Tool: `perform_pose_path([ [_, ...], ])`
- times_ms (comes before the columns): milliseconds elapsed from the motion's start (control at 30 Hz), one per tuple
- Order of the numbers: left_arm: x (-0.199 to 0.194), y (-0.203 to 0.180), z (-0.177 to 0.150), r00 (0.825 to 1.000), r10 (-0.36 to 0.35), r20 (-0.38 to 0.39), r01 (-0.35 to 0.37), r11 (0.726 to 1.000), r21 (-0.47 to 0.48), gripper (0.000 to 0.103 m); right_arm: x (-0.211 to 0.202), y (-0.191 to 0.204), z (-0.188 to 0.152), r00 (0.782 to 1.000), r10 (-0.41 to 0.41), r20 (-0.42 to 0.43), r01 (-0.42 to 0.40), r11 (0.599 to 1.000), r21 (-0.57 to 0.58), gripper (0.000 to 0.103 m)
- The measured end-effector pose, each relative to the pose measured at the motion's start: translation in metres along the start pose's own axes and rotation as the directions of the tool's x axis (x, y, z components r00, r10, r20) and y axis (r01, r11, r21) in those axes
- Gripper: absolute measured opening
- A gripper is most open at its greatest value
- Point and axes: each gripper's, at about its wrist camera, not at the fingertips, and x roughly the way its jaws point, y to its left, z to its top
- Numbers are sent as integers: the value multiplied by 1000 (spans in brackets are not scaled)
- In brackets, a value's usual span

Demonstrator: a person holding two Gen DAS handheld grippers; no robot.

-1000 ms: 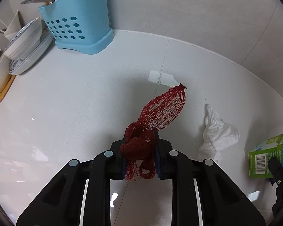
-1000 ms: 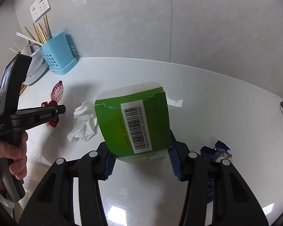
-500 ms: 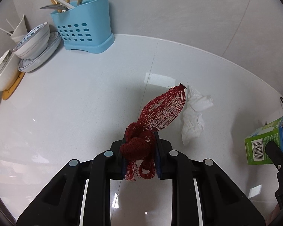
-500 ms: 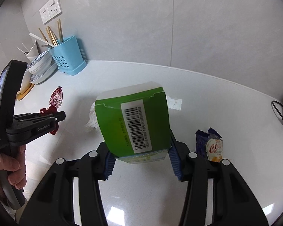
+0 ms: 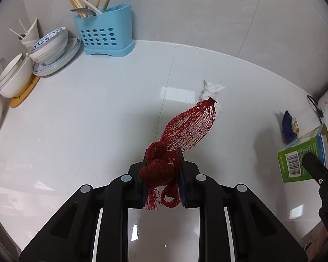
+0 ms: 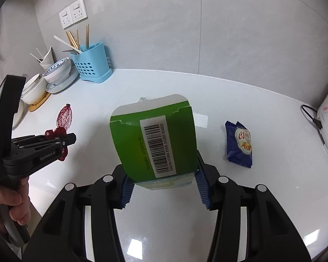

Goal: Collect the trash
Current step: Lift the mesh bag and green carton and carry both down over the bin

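Left wrist view: at lower centre, the left gripper (image 5: 163, 174) has its fingers narrow, pinching the bunched end of a red mesh bag (image 5: 185, 128); the loose net hangs forward above the white counter (image 5: 87, 120), seemingly lifted for carrying to a bin, which no view shows. Just beyond the net's tip lies a crumpled white tissue (image 5: 212, 87), partly hidden by it. At upper left stand a blue utensil holder (image 5: 103, 36) and stacked bowls (image 5: 50, 43). At the right edge, a green carton (image 5: 299, 159) is partly covered by the other tool, with a blue wrapper (image 5: 289, 126) behind it. Right wrist view: at lower centre, the right gripper (image 6: 161, 181) has its fingers moderately spread, clamping the green carton (image 6: 155, 135) by its sides, barcode facing the camera; it hides the tissue almost entirely. The blue snack wrapper (image 6: 239, 144) lies uncollected at right. At left, a hand (image 6: 8, 205) holds the left gripper (image 6: 65, 140), cut off by the frame.
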Motion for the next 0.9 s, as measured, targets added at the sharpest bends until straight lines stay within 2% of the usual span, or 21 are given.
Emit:
perform_pose_path([
  [367,-51,6,-61,999,-30,11,30,999,28,20,-41,31,-38,1000,-4,13,4,1000,-2,46],
  [900,-108,29,-159,997,-77,7,77,996,42,20,-89,76,-104,999,28,-23,-29,999,-26,46],
])
